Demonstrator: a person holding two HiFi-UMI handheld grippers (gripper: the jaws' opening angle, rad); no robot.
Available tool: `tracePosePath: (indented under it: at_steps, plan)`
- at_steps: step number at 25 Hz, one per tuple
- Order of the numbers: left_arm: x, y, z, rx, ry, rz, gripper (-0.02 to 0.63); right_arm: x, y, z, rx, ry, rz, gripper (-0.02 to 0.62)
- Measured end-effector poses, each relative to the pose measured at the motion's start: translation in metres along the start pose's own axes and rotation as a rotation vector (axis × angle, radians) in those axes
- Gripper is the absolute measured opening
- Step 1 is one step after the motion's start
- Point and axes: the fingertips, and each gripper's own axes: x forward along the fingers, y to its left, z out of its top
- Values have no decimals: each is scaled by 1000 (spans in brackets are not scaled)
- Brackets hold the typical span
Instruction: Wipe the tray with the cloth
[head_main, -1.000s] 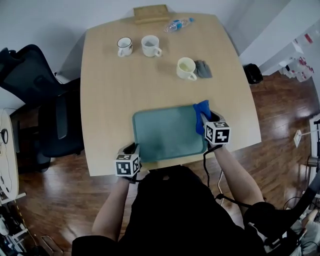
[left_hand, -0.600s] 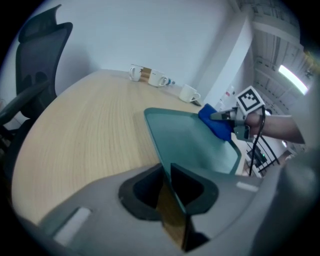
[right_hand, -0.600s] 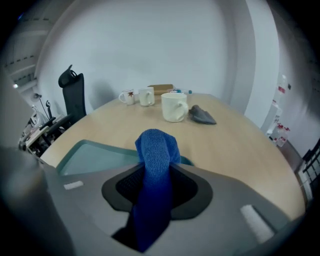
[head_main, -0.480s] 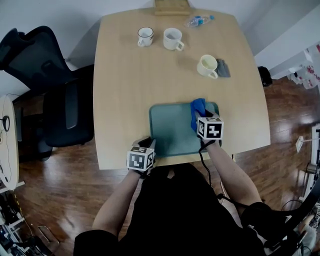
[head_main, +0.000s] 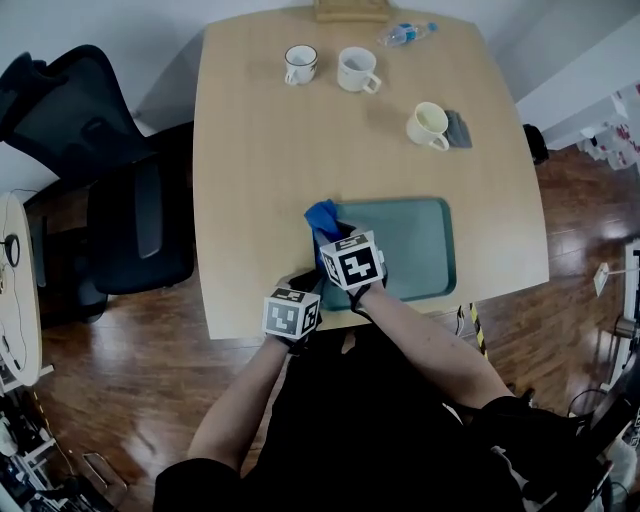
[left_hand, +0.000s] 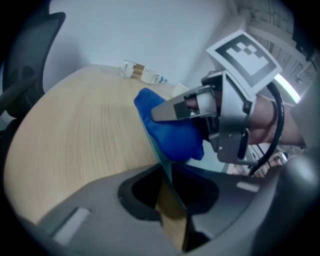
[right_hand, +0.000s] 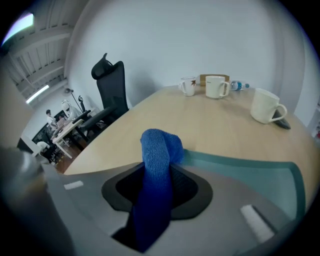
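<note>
**Blue cloth on the tray's left end**

The right tool (right_hand: 158, 197) is squeezed onto a soft, fuzzy blue cloth (right_hand: 159, 150). The cloth sticks up in a folded hump between its jaws. It sits on the left end of the tray (head_main: 420, 240), a flat, smooth green rectangle with rounded corners. The left tool (left_hand: 169, 200) pinches the tray's thin rim at the near left corner. Its jaws have just opened a tiny bit, with the rim between them. The tray lies at the near edge of the pale wooden counter (head_main: 260, 150). Far back stand three round white mugs (head_main: 357, 69), well apart from the tray.
</note>
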Motion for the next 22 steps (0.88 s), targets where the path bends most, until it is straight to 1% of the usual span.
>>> tracePosePath:
  at_steps: [3,5,7,9,13,16,17,19,22]
  plan:
    - [0,2,0,-4,-13,4,66,3,11,1,12,-6,34,132]
    - [-2,0,2,-6,-16,8,67,-2,-2,-4,-3,7,9,132]
    - [-1,1,-1,-5,-13,8,66,-16,-27,-13,-24,25,-64,132]
    - [2,2,-4,-6,-8,7,66,-36,-61,-26,-17,37,-143,132]
    - [1,3,-3,-13,-9,16,66,-83,-149,-71,49,70,-301,133]
    - [1,3,-2,-28,-14,39,63,-122,-204,-99,126,65,-415,132]
    - [1,3,-3,-34,-14,51,63,-130,-218,-106,144,53,-434,132]
    - [1,3,-2,-42,-9,77,63,-134,-233,-111,141,25,-433,129]
    - [3,1,-1,-33,5,115,75,-128,-241,-99,61,-1,-433,129]
